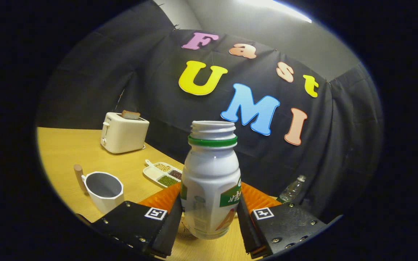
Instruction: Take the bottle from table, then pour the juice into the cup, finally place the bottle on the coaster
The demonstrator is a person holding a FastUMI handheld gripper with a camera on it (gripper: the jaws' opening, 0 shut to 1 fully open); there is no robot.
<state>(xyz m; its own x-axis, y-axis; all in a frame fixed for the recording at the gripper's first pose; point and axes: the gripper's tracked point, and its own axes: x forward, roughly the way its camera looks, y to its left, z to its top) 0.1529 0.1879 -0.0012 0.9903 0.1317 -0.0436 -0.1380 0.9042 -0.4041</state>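
Observation:
A white plastic bottle (210,181) with a green neck ring, a green label and no cap stands upright between my fingers. My gripper (209,212) is shut on its lower body, one finger pressing each side. I cannot tell whether its base touches the wooden table (67,152). A white faceted cup (104,190) with a wooden handle stands on the table to the left, just beyond my left finger, and looks empty. A pale patterned edge (184,229), perhaps the coaster, peeks out low behind the bottle's left side.
A cream toaster (123,132) with a slice of bread in it sits at the back left. A white divided dish (162,174) of beans lies between the cup and the bottle, farther back. A small clear bottle (291,189) stands to the right by the black cloth wall.

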